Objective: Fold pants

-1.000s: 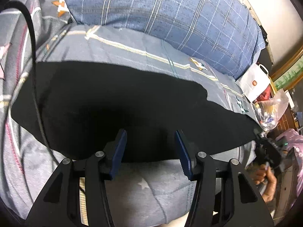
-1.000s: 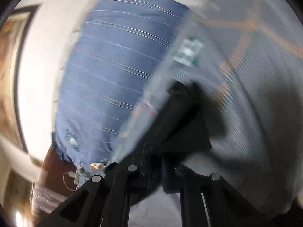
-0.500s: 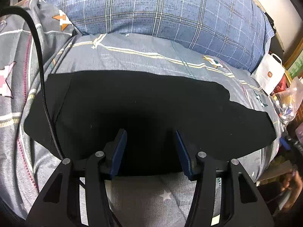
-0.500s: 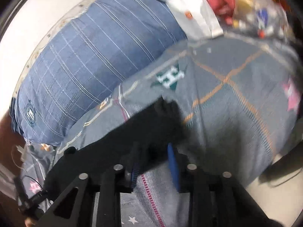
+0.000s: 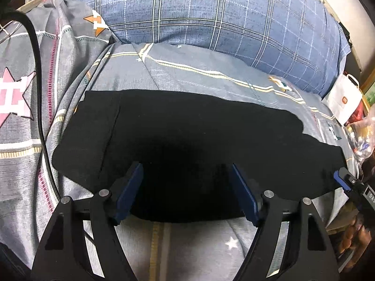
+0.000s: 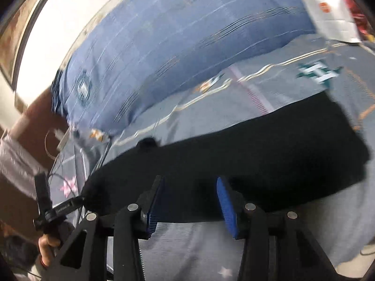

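The black pants [image 5: 187, 135] lie flat across the grey patterned bedspread [image 5: 187, 241], as a long band running left to right. They also show in the right wrist view [image 6: 246, 161]. My left gripper [image 5: 186, 187] is open and empty, its blue pads over the near edge of the pants' middle. My right gripper [image 6: 191, 199] is open and empty, above the near edge of the pants. Its blue tip shows in the left wrist view [image 5: 341, 178] at the pants' right end. The right wrist view is blurred.
A large blue plaid pillow [image 5: 211, 16] lies behind the pants. A black cable [image 5: 38, 75] runs down the left side of the bed. A white paper bag [image 5: 344, 100] and clutter stand past the bed's right edge.
My right gripper has let go of the pants' end and opened, and it has swung round to face the pants' near edge. The pants now lie flat. My left gripper has pulled back slightly.
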Demonstrator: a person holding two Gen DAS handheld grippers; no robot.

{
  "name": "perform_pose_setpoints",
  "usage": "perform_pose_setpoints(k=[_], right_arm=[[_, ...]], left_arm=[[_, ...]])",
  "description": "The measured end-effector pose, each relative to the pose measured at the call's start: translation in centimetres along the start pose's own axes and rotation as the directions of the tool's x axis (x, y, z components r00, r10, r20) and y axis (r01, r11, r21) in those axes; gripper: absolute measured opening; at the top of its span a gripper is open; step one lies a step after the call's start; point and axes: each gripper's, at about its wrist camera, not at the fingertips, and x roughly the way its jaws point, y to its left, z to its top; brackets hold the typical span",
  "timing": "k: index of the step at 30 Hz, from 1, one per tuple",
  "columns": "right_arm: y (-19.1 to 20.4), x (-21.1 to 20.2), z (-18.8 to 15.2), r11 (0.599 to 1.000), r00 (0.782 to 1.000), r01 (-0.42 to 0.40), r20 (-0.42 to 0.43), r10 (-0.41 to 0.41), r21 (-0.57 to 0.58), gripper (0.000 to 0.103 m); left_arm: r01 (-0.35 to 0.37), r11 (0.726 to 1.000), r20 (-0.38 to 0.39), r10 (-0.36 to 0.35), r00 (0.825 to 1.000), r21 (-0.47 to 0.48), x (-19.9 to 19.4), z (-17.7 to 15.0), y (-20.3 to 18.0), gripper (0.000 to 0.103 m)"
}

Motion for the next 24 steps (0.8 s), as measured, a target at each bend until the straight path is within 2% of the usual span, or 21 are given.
perform_pose_setpoints(k=[4, 6, 9, 13, 17, 19, 22, 24], right_arm=[[0.1, 3.0, 0.3, 0.999, 0.998, 0.047, -0.032, -0.048, -0.021, 0.044], [-0.4, 3.5, 0.8, 0.999, 0.998, 0.044, -0.033, -0.044, -0.014, 0.044], [-0.8, 2.6, 1.4, 0.999, 0.999, 0.038, -0.015, -0.038, 0.013, 0.044], [-1.9, -0.7, 1.1, 0.997, 0.996, 0.082, 0.036, -0.083, 0.014, 0.045], [-2.3, -2.6, 0.9, 0.991, 0.990, 0.134, 0.044, -0.133, -0.018, 0.048], [-1.6, -2.6, 1.2, 0.994, 0.994, 0.100, 0.046, -0.098, -0.044, 0.048], [0.2, -1.1, 2.2, 0.996, 0.999, 0.035, 0.038, -0.032, -0.084, 0.048], [1.9, 0.8, 3.3, 0.993, 1.000, -0.010, 0.012, 0.011, -0.122, 0.048]], left_arm=[[-0.043, 0.998, 0.005, 0.042, 0.999, 0.044, 1.2, 0.1, -0.7, 0.077], [-0.055, 0.996, 0.010, 0.055, 0.998, 0.064, 1.3, 0.4, -1.3, 0.077], [0.002, 0.997, 0.024, -0.004, 1.000, 0.077, 0.5, 1.0, -2.5, 0.077], [0.098, 0.985, 0.026, -0.102, 0.994, 0.145, -0.2, 2.0, -6.2, 0.077], [0.131, 0.973, 0.005, -0.134, 0.991, 0.192, 0.7, 3.0, -9.5, 0.077], [0.125, 0.973, -0.004, -0.127, 0.992, 0.196, 1.4, 3.2, -10.5, 0.077], [0.052, 0.979, -0.001, -0.053, 0.999, 0.195, 2.3, 3.3, -10.5, 0.077], [0.026, 0.984, 0.016, -0.029, 0.999, 0.175, 2.0, 3.1, -9.6, 0.077]])
